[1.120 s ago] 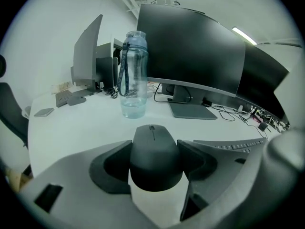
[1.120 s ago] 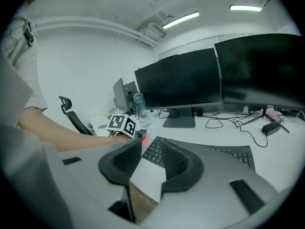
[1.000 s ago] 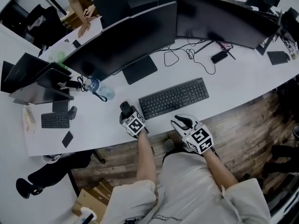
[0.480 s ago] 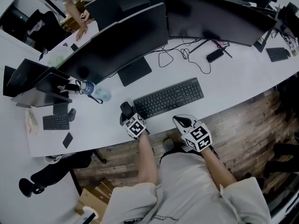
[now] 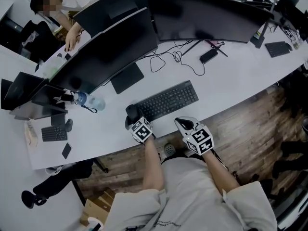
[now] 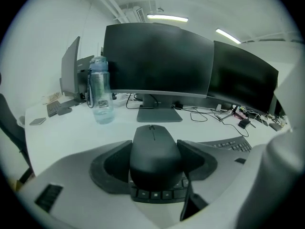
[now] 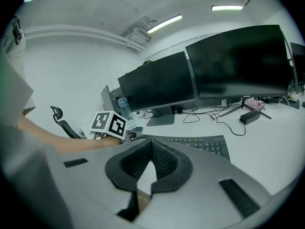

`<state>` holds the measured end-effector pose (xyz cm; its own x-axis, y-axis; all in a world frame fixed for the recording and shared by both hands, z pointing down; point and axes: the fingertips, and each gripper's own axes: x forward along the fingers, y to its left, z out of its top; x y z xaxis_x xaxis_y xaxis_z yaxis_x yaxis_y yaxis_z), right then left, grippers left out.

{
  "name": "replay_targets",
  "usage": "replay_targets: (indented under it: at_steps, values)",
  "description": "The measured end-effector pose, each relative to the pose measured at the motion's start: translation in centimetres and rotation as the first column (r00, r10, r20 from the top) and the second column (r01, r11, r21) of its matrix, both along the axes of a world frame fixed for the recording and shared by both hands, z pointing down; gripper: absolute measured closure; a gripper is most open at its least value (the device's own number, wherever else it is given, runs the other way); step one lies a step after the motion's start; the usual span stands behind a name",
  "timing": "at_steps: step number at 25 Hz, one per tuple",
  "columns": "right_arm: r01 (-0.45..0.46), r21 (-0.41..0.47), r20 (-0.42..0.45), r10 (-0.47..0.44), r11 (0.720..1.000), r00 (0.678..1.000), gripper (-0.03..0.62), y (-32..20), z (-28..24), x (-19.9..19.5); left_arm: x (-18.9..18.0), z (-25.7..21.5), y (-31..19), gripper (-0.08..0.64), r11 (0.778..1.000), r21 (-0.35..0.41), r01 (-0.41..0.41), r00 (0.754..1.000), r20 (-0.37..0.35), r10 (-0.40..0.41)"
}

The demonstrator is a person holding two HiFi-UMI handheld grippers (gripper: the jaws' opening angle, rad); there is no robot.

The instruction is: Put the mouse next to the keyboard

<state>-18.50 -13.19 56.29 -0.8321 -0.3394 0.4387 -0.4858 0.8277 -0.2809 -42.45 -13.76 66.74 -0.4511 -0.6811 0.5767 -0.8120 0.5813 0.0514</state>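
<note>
A black mouse (image 6: 155, 149) sits between the jaws of my left gripper (image 6: 155, 144), which is shut on its sides. In the head view the mouse (image 5: 130, 110) and left gripper (image 5: 133, 118) are at the left end of the black keyboard (image 5: 166, 100), and keyboard keys (image 6: 157, 193) show just under the mouse. My right gripper (image 5: 182, 122) hangs over the desk's front edge, below the keyboard. Its jaws are shut with nothing between them (image 7: 151, 152). The keyboard (image 7: 198, 144) lies ahead of it, with the left gripper's marker cube (image 7: 110, 123) to its left.
Two large dark monitors (image 5: 113, 52) (image 5: 207, 18) stand behind the keyboard, with cables and a power brick (image 5: 208, 56). A water bottle (image 6: 100, 97) stands to the left, with a laptop (image 5: 29, 95) and small keypad (image 5: 54, 134) beyond. A person (image 5: 67, 4) works at the back left.
My left gripper has carried the mouse right, closer to the keyboard's left end. The right gripper has shifted along the desk edge, and its jaws look narrower than in the earliest frame.
</note>
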Motion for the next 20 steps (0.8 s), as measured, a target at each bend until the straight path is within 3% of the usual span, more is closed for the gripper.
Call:
replay_targets:
  at_steps: [12,20]
  values:
    - [-0.108,-0.031,0.022,0.109,0.994,0.994,0.583,-2.2,0.5,6.8,8.9,-0.9,-4.3,0.268,0.99,0.019,-0.142,0.99,-0.007,0.142]
    - [-0.177,-0.048,0.039,0.179,0.983,0.983,0.583,-4.3,0.8,11.0,15.6,-2.4,-6.8,0.268,0.962,0.05,-0.269,0.963,0.007,0.269]
